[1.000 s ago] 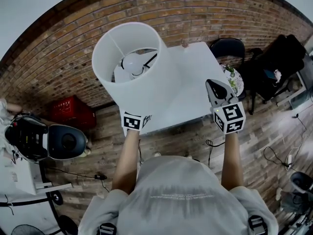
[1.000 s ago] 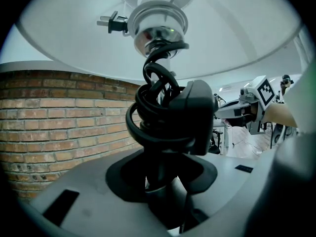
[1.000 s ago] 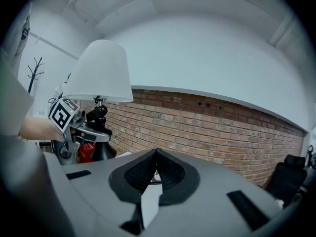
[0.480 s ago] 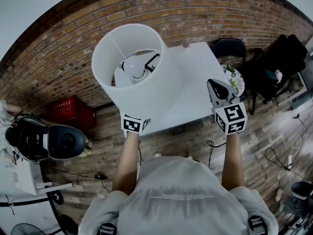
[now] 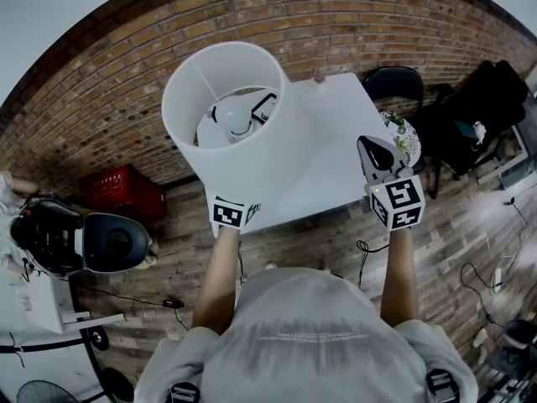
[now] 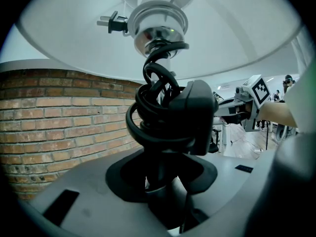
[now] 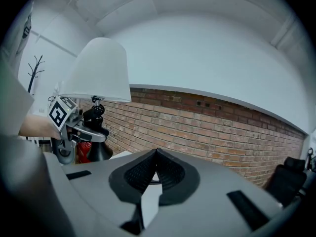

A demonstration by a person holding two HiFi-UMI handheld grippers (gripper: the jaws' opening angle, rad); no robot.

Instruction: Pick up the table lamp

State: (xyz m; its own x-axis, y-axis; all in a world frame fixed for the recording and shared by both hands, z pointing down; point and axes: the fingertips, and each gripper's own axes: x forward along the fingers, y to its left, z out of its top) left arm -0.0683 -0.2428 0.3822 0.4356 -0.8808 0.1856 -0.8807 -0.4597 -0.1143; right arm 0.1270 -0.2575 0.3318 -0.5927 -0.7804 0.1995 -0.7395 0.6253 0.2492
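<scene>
The table lamp has a wide white shade with a bulb showing inside. In the left gripper view, my left gripper is shut on the lamp's stem, just under a black cord coiled round the stem. In the head view the shade hides those jaws and only the left marker cube shows. My right gripper is shut and empty over the right part of the white table. In the right gripper view, the right gripper has the lamp off to its left.
A brick wall runs behind the table. A red crate and a round black-and-white seat stand at the left. A black chair, a patterned plate and dark bags are at the right.
The lamp shade has shifted slightly to the right in the left gripper's hold. The right gripper has drifted a little to the right.
</scene>
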